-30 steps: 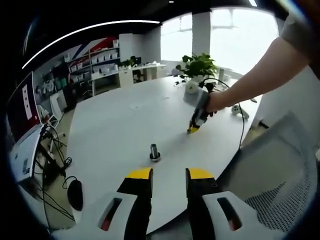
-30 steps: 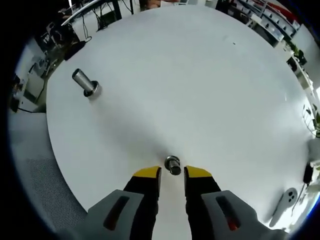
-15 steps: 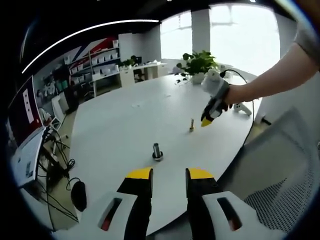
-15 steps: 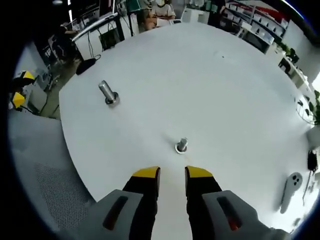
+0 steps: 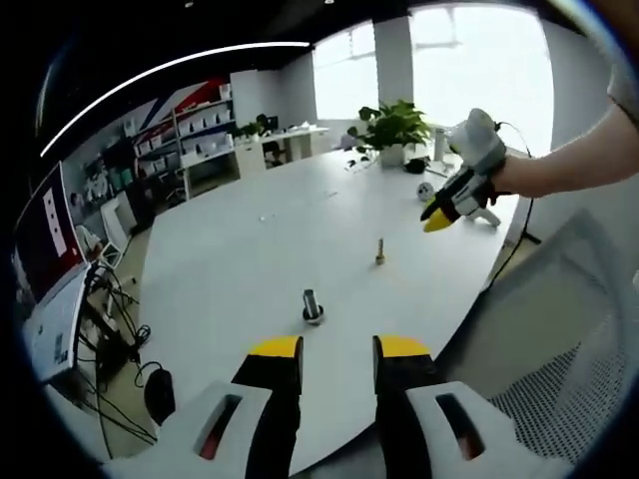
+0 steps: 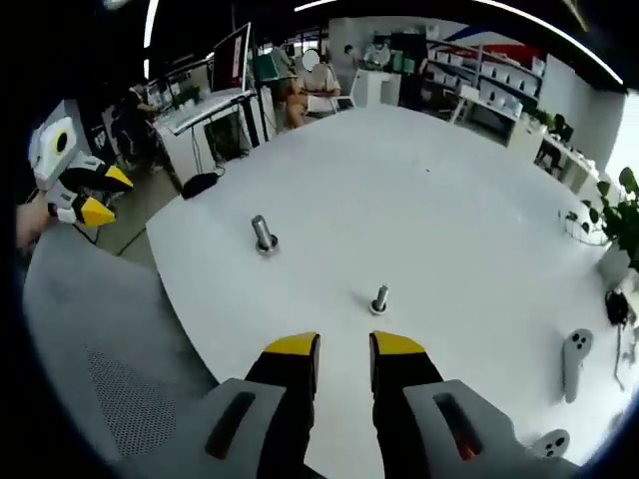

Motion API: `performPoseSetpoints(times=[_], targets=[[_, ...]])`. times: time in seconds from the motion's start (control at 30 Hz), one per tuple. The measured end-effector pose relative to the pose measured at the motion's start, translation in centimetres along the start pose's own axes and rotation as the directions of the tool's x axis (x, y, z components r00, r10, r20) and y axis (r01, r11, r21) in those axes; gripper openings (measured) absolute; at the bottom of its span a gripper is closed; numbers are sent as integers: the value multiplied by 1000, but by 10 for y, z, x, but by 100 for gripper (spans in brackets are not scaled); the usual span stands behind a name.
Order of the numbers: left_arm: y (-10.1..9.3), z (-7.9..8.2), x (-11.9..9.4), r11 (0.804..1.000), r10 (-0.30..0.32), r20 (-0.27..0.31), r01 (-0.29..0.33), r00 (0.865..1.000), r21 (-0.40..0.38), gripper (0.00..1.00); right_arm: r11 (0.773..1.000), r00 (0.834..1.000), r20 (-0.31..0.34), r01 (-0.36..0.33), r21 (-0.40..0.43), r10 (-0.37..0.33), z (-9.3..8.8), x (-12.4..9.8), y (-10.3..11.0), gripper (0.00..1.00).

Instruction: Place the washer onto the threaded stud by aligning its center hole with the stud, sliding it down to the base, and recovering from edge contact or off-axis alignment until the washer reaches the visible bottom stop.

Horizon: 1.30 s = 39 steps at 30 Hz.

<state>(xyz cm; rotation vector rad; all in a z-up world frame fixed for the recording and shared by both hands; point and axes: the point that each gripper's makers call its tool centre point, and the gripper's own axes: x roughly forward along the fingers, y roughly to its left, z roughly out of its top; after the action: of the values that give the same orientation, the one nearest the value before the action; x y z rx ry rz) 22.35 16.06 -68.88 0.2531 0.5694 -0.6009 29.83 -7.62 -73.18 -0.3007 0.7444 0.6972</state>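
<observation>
In the left gripper view the left tongs stand with their yellow-tipped jaws apart and nothing between them, held over the near edge of the round white tabletop. Just beyond the tips, on the tabletop, stands a short grey cylinder on a wider base. Farther out from the cylinder is the threaded stud, upright, with what looks like the washer at its foot; it is too small to tell whether it lies fully down. The right tongs come in beyond and to the right of the stud, raised clear of the tabletop, held by a hand; whether their jaws are open cannot be told here. A potted plant stands at the far edge of the tabletop

In the right gripper view the right tongs have their jaws apart and empty, above the tabletop. The threaded stud stands just ahead of the tips, and the grey cylinder is left of the stud and farther off. The left tongs show well left of the cylinder, off the tabletop's edge. A white controller lies on the tabletop right of the stud
</observation>
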Motion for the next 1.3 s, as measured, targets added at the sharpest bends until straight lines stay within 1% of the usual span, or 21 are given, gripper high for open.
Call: performPoseSetpoints(times=[0.03,0.07,0.1,0.2,0.27,0.33,0.47,0.53,0.57,0.6,0.67,0.8,0.93,1.0,1.07,1.1,1.17,1.2,1.3], targets=[[1,2,-1,1000,5,9,-5,1000,-2,27,1000,1000,17,-3,-11,4,3,-5,5,22],[1,6,-2,1000,7,27,-7,1000,-12,28,1000,999,43,-5,-12,6,6,-12,11,22],[2,7,-2,1000,9,33,-8,999,-17,28,1000,998,62,-10,-8,11,9,-18,16,22],[3,6,-2,1000,20,27,-20,999,-12,28,1000,993,115,-2,-1,2,13,-31,21,22],[3,5,-2,1000,21,23,-20,1000,-9,28,1000,992,128,9,-8,-7,12,-37,21,22],[2,8,-3,1000,22,37,-22,999,-7,28,999,989,147,3,39,-8,10,-42,22,23],[1,11,-3,1000,10,50,-9,999,-19,29,998,986,164,12,64,-22,4,-50,26,24],[1,11,-3,1000,13,55,-12,998,-22,29,998,987,158,17,52,-25,5,-52,28,25],[2,11,-4,1000,16,56,-15,998,-27,29,999,987,152,37,34,-42,5,-53,25,25],[3,12,-4,999,20,55,-18,998,-27,29,998,987,152,44,35,-49,6,-56,24,25],[6,12,-4,999,30,57,-28,998,-34,29,997,979,194,49,63,-61,11,-63,22,25],[7,13,-6,999,36,69,-34,997,-41,29,993,981,182,53,108,-72,0,-65,22,25],[10,13,-7,998,39,74,-35,996,-59,29,991,979,189,58,118,-79,-1,-67,26,25],[12,16,-7,996,36,94,-28,995,-89,29,991,979,186,67,114,-88,-3,-71,27,26],[14,16,-9,995,44,101,-34,994,-96,29,987,974,202,74,141,-102,-6,-74,29,27],[15,16,-9,994,47,106,-36,993,-104,29,987,975,201,68,142,-96,-9,-74,31,27],[14,17,-11,991,44,117,-28,992,-131,29,994,983,163,67,92,-81,-16,-68,34,27],[13,17,-11,991,44,116,-29,992,-128,29,994,983,163,67,86,-81,-14,-67,35,27],[14,19,-10,993,51,115,-38,992,-111,29,994,976,202,69,81,-84,-5,-70,34,27]])
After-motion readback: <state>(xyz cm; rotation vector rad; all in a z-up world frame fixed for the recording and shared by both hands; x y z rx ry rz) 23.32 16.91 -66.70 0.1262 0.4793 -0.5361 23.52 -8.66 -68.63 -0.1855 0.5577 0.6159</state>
